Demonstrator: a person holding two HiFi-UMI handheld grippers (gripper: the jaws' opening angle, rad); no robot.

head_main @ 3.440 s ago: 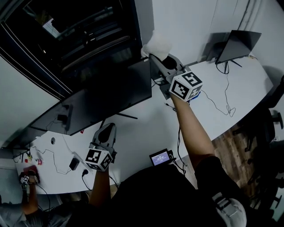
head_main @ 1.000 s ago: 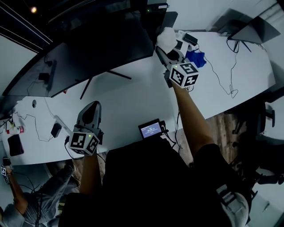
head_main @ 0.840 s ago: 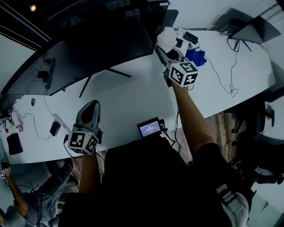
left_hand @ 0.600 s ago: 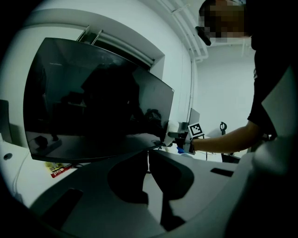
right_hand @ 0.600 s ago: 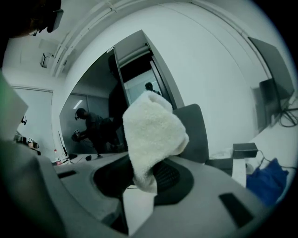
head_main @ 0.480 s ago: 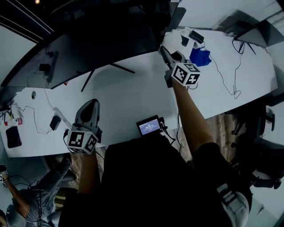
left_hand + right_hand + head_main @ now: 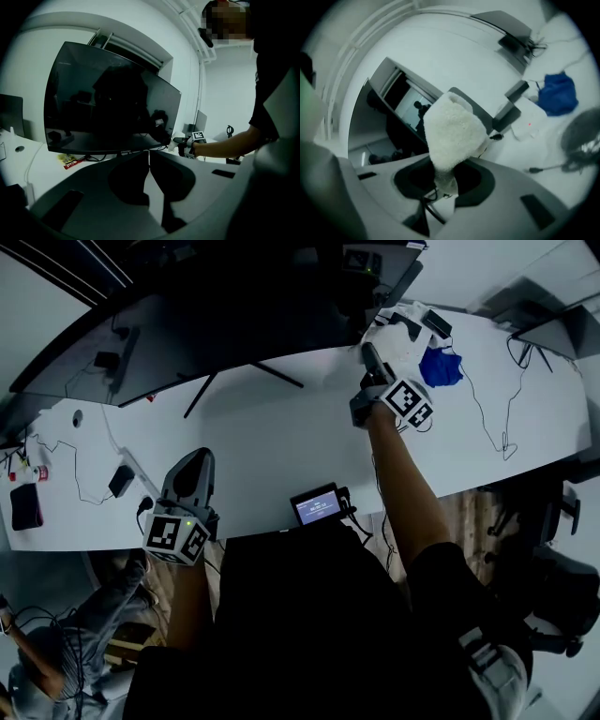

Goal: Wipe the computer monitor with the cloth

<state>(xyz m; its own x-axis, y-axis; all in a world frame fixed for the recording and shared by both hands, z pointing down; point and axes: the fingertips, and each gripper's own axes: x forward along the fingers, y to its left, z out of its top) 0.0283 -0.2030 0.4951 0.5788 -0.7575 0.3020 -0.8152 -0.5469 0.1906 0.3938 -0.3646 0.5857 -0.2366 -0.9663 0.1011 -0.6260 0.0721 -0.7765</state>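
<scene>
**Head view to gripper views: a stroke ends low**

Head view: seconds ago the right hand-held gripper (image 7: 371, 354) held the fluffy white cloth (image 7: 382, 331) at the upper right corner of the wide black curved monitor (image 7: 187, 324). Now it sits low by the far edge of the white table (image 7: 281, 442), beside the screen's right end.

Left gripper view: the left hand-held gripper (image 7: 149, 157), jaws together on nothing, faces the screen.

Right gripper view: the jaws are clamped on the cloth, which seems off the glass. That pass looks finished.

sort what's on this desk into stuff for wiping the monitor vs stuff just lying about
For the job: monitor, white cloth pinched in the right gripper.
Lying about: crumpled blue item, small screen device, black adapter.
</scene>
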